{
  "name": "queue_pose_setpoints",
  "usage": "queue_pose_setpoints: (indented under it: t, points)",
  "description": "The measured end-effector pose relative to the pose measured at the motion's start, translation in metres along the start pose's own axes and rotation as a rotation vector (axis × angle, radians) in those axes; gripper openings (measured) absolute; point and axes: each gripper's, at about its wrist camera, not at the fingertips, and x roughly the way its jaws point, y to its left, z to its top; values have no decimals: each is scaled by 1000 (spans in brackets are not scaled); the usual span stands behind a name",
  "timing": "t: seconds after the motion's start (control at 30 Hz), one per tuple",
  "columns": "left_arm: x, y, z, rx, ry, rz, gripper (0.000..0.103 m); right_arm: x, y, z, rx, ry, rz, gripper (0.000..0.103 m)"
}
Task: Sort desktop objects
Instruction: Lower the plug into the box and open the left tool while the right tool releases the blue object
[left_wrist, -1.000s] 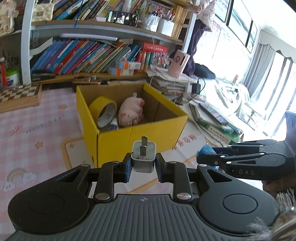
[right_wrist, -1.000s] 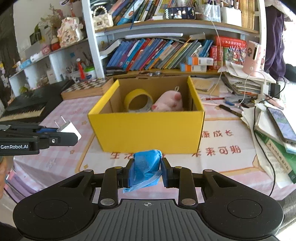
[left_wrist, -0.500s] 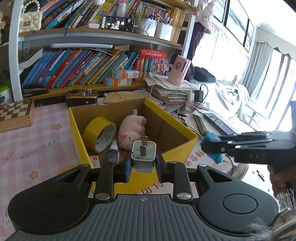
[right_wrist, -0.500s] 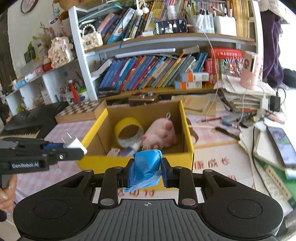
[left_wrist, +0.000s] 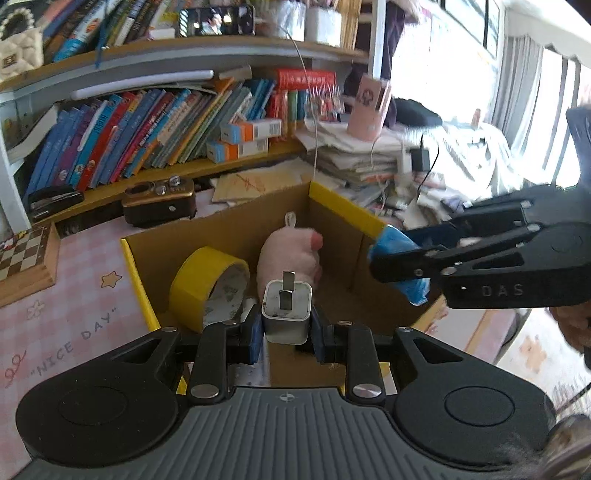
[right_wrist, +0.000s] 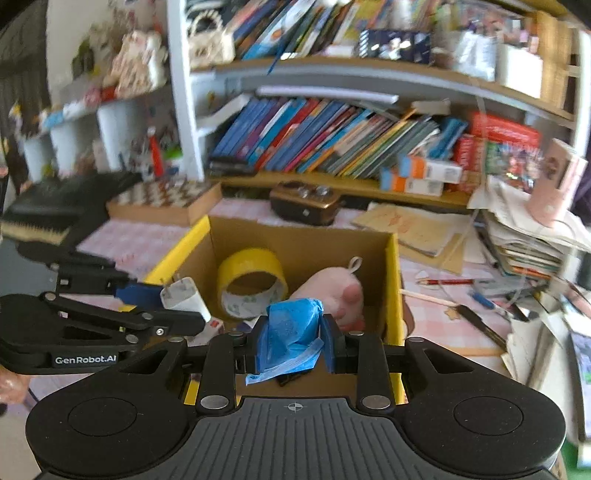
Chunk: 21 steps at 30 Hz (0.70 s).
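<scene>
My left gripper is shut on a white charger plug, prongs up, held over the open yellow cardboard box. My right gripper is shut on a crumpled blue wad, also above the box. Inside the box lie a yellow tape roll and a pink plush pig. In the left wrist view the right gripper reaches in from the right with the blue wad. The right wrist view shows the left gripper and plug at the box's left wall.
A bookshelf full of books stands behind the box. A chessboard and a brown case lie at the back. Stacked papers, pens and cables crowd the right. A pink checked cloth covers the desk.
Both grippers have moved forward from in front of the box to over its opening, still holding the plug and the blue wad. The box now fills the lower middle of both views.
</scene>
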Motion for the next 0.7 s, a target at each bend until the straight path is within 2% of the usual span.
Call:
queue_pose_setpoints:
  t: [0.2,0.3,0.53,0.63,0.7]
  points:
    - [26,2,-5,57,93,24,24,35,4,2,-113,110,42,29]
    - [33,8,-3,30,119,-15,23,49,5,0,-149,168,69,29]
    - [38,11,-2,19,179,-77,22,67,-7,0,-118,263,147,29]
    - [41,13,-4,-31,196,-111,15,70,-12,-1,-77,289,172,29]
    - [40,11,-5,-35,196,-111,14,73,-16,-2,-42,304,188,29]
